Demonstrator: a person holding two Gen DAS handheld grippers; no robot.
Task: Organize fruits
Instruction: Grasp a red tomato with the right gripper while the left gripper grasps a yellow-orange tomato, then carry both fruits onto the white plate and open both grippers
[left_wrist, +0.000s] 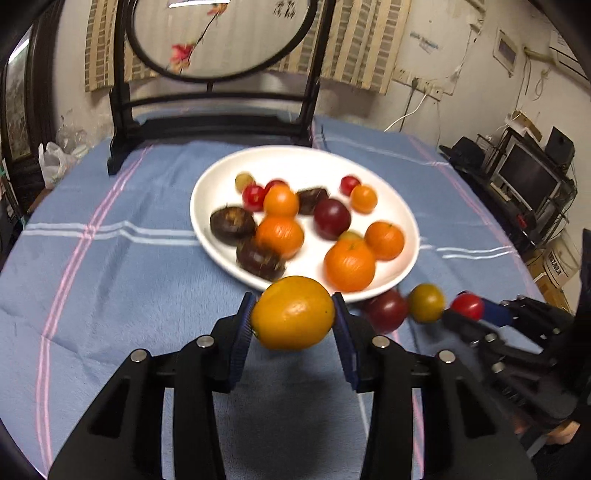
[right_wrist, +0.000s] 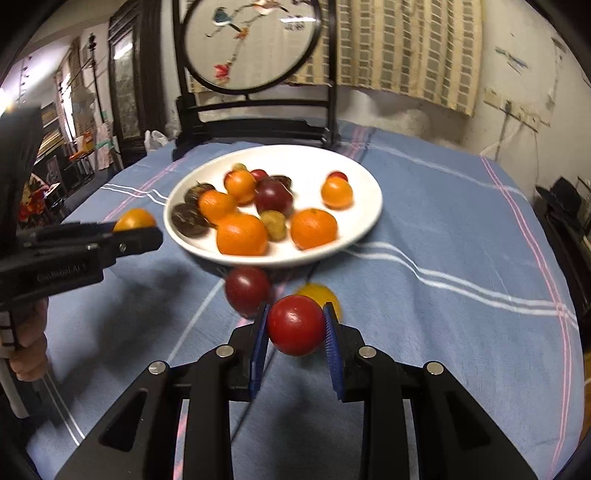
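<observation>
White plate (left_wrist: 402, 206); blue tablecloth (left_wrist: 122, 295), pink-white stripes; yellow-orange fruit (left_wrist: 293, 314); red tomato (right_wrist: 295, 325).

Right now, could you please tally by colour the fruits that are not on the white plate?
Yellow-orange fruit: 1, held in the left gripper
Bright red fruit: 1, held in the right gripper
Dark red fruit: 1, on the blue cloth
Yellow-green fruit: 1, on the cloth
Total: 4 fruits off the plate
</observation>
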